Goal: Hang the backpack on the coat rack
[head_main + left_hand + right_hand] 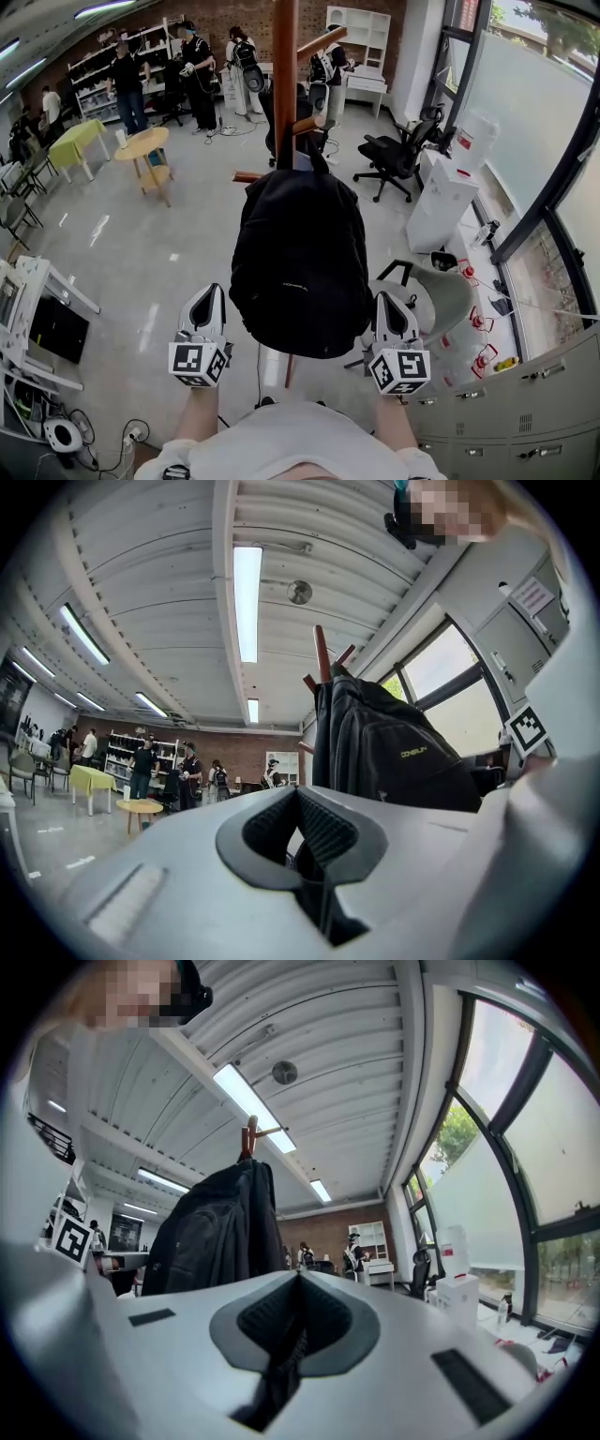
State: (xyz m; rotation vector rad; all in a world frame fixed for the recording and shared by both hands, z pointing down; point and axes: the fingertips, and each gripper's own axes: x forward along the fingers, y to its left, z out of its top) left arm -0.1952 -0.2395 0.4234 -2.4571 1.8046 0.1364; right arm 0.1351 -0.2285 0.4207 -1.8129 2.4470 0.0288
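A black backpack (300,262) hangs from a peg of the wooden coat rack (285,84), whose pole rises behind it. Low at either side of the bag are my two grippers, apart from it. The left gripper (210,292) is beside the bag's lower left and is shut with nothing between its jaws. At the bag's lower right, the right gripper (385,300) is likewise shut and empty. In the left gripper view the backpack (394,752) hangs to the right of the closed left gripper (298,797). In the right gripper view the backpack (211,1232) hangs left of the closed right gripper (298,1279).
Several people stand at the back by white shelves (361,37). A round wooden table (142,145) is at the left and a black office chair (394,155) at the right. White cabinets (441,202) and grey lockers (525,403) line the window wall.
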